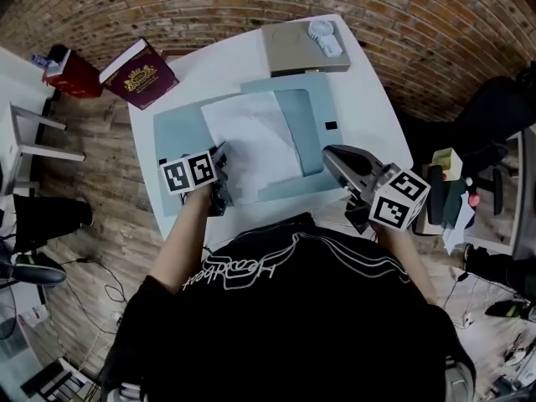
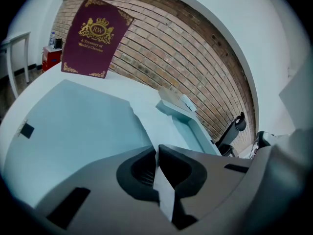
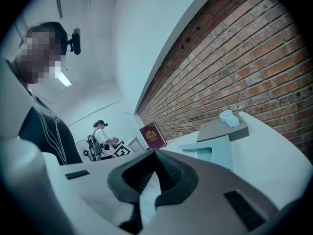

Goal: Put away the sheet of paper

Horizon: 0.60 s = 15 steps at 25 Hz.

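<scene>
Head view first: the sheet of paper lies flat on an open light-blue folder in the middle of the white table. The left gripper is at its near-left corner and the right gripper is off by the folder's right edge. I'd say it's barely started. The sheet isn't tucked in and the folder isn't closed, so that's all left to do. There's a maroon book at the far left corner and a grey box with a little white fan at the far edge. Brick wall beyond, wood floor on the left.

Left gripper view: jaws clamped tight on a white edge of the sheet.

Right gripper view: jaws pressed together, and I can't see anything caught in them. Another person with similar gear stands way back in the room.
</scene>
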Tool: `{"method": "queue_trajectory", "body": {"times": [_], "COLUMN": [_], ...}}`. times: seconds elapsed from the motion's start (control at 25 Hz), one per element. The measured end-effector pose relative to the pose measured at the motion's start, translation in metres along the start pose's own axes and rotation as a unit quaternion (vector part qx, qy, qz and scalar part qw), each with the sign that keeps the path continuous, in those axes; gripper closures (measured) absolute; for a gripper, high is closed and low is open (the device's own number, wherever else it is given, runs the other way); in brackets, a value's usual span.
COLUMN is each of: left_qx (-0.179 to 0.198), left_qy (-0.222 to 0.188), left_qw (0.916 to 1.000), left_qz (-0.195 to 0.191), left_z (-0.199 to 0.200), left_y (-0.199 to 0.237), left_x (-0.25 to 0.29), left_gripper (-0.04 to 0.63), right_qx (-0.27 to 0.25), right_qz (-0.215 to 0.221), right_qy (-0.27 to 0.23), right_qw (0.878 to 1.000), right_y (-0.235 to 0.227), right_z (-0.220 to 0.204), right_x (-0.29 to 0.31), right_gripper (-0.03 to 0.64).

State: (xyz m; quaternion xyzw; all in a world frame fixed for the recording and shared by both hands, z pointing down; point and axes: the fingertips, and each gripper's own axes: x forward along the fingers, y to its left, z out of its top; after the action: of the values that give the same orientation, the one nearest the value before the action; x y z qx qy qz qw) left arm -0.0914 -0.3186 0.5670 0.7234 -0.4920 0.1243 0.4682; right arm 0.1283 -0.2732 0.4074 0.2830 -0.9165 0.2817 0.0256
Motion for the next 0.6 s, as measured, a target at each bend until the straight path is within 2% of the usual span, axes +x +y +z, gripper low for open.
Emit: {"method": "queue_trajectory", "body": {"times": [0.6], "left_qx": [-0.007], "left_qy": [0.019], "left_qw": [0.9998], "left_qz": [-0.001], "left_z": [-0.009], "left_y": [-0.041], "left_x": [0.048], "left_gripper": [0.565], "right_qx": [-0.005], "right_qz": [0.015], "right_qy": [-0.003], "right_qw": [1.0], "right_y": [-0.043], "right_z": [0.023], "right_x": [-0.02], "right_gripper": [0.614]}}
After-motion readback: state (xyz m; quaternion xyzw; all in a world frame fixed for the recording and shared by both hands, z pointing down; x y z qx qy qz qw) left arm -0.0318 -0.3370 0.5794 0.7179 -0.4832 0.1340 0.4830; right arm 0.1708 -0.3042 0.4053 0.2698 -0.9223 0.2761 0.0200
